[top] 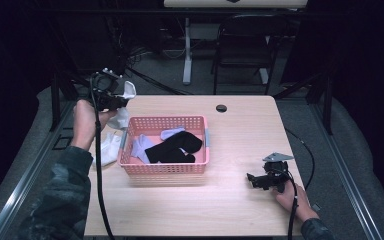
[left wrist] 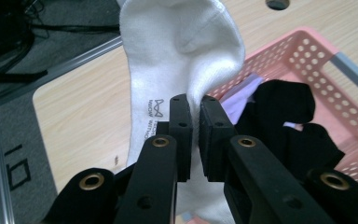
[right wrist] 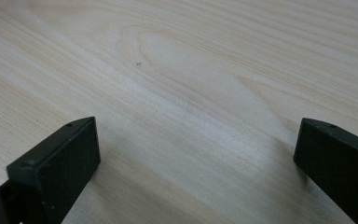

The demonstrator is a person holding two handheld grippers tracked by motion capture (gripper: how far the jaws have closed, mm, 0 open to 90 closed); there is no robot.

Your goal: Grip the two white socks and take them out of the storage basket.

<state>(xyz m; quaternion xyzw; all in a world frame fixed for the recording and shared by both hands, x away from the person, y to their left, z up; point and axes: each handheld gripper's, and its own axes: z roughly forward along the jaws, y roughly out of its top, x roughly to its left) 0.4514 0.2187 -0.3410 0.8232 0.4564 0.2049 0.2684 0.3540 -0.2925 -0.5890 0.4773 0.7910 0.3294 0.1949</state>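
So the left hand-held gripper (left wrist: 194, 105) is pinching a white sock (left wrist: 177, 51), jaws pressed together on a fold of the fabric with only a thin strip of cloth between the pads. In the high view that same left hand-held gripper (top: 116, 100) is hanging in the air over the far left corner of the table (top: 240, 135), just left of the pink basket (top: 164, 169), and the white sock (top: 126, 92) is dangling off it, one end poking up past the gripper and the rest drooping down below. Small printed text is showing on the sock's sole in the left gripper view, too small to read properly.

The pink basket is sitting left of the middle of the table, and it's holding a black sock (top: 174, 147) plus a couple of pale lavender ones (top: 141, 146) along the left and far side. From the left gripper view the pink basket (left wrist: 303, 51) is lying right behind the sock, with the black sock (left wrist: 284, 107) bunched up inside.

Another white sock (top: 108, 150) is lying flat on the table just left of the basket, right by the person's left forearm.

The right hand-held gripper (top: 254, 180) is resting on the near right part of the table, well apart from the basket, pointing left. Its jaws are standing spread wide with bare wood between them, and the right gripper view is showing the table (right wrist: 191, 84) grain between the two black tips.
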